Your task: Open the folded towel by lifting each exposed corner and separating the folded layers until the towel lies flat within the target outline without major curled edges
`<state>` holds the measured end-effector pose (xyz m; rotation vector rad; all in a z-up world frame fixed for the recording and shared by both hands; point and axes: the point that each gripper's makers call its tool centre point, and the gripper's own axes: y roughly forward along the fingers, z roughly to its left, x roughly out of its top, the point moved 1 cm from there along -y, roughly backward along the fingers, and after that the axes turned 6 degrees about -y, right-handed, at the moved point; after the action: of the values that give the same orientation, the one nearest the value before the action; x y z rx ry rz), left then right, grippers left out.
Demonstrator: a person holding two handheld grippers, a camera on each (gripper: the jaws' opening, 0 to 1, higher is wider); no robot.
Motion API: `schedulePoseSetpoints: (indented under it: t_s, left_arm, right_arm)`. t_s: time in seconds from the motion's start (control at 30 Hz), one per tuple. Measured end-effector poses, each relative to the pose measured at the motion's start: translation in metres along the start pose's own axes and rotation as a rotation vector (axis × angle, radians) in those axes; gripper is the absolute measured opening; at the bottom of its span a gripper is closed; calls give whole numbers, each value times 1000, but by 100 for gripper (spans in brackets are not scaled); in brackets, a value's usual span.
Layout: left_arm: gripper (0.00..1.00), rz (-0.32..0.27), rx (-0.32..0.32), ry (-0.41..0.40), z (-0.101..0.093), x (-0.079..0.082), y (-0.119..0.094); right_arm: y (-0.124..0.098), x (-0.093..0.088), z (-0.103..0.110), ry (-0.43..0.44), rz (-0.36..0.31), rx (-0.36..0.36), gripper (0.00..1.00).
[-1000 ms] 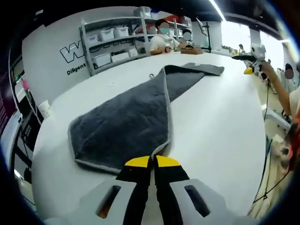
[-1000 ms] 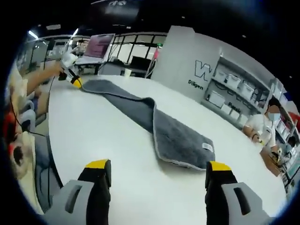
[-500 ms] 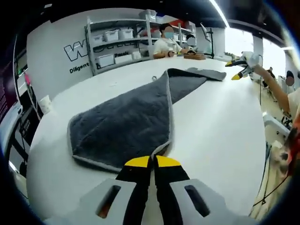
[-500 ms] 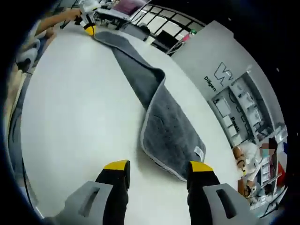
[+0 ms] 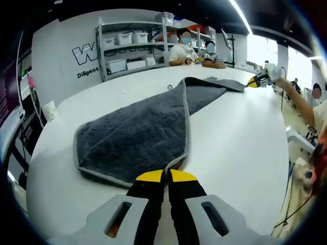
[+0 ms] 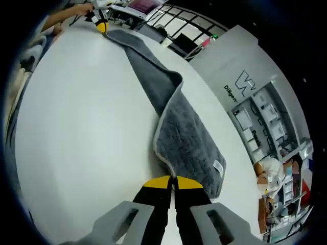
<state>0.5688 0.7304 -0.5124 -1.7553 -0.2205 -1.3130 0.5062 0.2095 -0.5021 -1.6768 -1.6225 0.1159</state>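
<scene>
The towel (image 5: 138,132) lies along the table (image 5: 240,148), still twisted mid-length; with the left gripper (image 5: 165,176) and right gripper (image 6: 172,182) clamped on opposite corners, draw apart evenly to flatten it.

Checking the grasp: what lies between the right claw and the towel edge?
Nothing: in the right gripper view the right claw is shut on the towel edge.

One towel (image 5: 138,132); one bench (image 5: 240,148); two grippers (image 5: 166,176) (image 6: 172,182); one shelf rack (image 5: 130,46); one paper cup (image 5: 49,110).
</scene>
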Motion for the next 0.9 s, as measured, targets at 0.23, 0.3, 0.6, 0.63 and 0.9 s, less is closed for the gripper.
schedulePoseSetpoints:
  t_s: [0.23,0.3,0.6,0.63,0.9]
  left_arm:
    - [2,-28,10,-31,4,5,-17]
    - [2,-36,19,-40,8,6,-20]
    - [2,-62,47,-74,17,5,-35]
    - [2,-66,49,-80,18,5,-36]
    - [2,-132,64,-192,32,3,-52]
  right_arm:
    - [-21,-17,-16,157,-37,-82,0]
    - [-25,-22,-19,182,-30,-98,0]
    - [-37,-35,-20,203,8,-118,0]
    - [-39,-38,-21,216,14,-127,0]
    - [-46,-60,-29,348,46,-163,0]
